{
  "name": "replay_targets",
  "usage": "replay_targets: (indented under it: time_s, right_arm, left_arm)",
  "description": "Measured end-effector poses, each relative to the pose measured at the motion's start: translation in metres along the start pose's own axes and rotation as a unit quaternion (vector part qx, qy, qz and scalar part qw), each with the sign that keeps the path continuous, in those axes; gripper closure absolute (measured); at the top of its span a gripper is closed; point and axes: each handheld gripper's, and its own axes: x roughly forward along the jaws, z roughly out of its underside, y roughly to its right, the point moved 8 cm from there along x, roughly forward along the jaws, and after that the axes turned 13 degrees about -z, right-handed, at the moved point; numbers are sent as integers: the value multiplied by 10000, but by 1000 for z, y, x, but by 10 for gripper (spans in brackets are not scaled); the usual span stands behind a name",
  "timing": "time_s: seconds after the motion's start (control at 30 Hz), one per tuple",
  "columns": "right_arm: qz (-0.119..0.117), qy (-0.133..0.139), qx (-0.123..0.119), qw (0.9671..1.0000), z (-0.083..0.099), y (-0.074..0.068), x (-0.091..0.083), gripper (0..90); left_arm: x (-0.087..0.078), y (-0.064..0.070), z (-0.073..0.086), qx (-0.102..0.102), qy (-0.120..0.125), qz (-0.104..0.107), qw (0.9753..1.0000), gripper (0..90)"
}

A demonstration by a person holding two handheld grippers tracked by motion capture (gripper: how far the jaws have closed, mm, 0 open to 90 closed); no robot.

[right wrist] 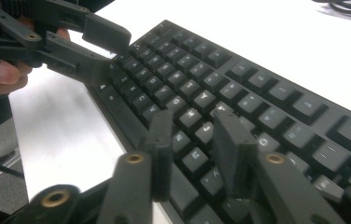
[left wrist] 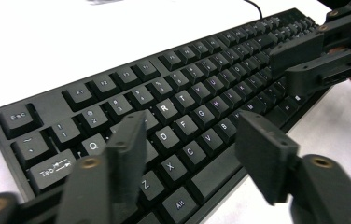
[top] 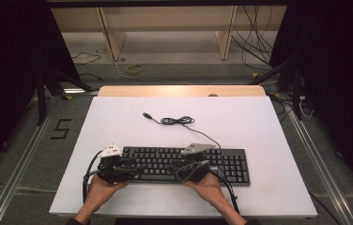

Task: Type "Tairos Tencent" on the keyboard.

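Lying across the near half of the white table top (top: 259, 122), the black keyboard (top: 231, 161) runs left to right with its long front edge towards the person; its thin black cable (top: 179, 121) leaves the back edge, loops into a small coil and ends in a plug on the bare surface farther out.

Both grippers hover low over the keys. The left gripper (left wrist: 190, 154) sits above the left end of the board: in the left gripper view its two black jaws stand well apart, framing the letter rows around the D, F, C and V keys, with nothing between them. Whether the tips touch the keycaps I cannot tell.

The right gripper (right wrist: 190, 154) is over the middle of the board, just left of the number pad in the high view. Its jaws are parted by a narrower gap than the left pair's, also empty, and point down at the letter keys near the front edge.

In the high view, each gripper (top: 118, 164) (top: 191, 166) carries a grey three-cornered plate on top, and the person's hands hold them from the near side of the table, cables trailing back beside the wrists
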Motion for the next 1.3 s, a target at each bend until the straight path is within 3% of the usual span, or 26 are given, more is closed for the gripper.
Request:
replay_targets:
  time_s: [0.17, 0.33, 0.47, 0.6, 0.97, 1.3]
  right_arm:
    - [-15, 98, 62, 9999, 4, 1, -11, 584]
    - [-13, 207, 94, 9997, 7, 2, -21, 556]
    - [-21, 272, 76, 9996, 8, 1, -27, 492]
    - [-34, 358, 34, 9993, 9, 0, -32, 453]
    - [2, 427, 36, 9991, 14, -2, -42, 400]
    - [22, 405, 61, 9992, 17, -2, -45, 384]
  left_arm:
    - [3, 7, 1, 197, -52, 124, 9997, 580]
    - [9, 15, 3, 400, -164, 213, 9988, 720]
    - [13, 19, 2, 566, -214, 176, 9980, 815]
    - [16, 18, 3, 597, -308, 86, 9977, 881]
    - [22, 13, 8, 537, -516, -19, 9972, 890]
    - [26, 11, 12, 616, -690, -57, 9957, 890]
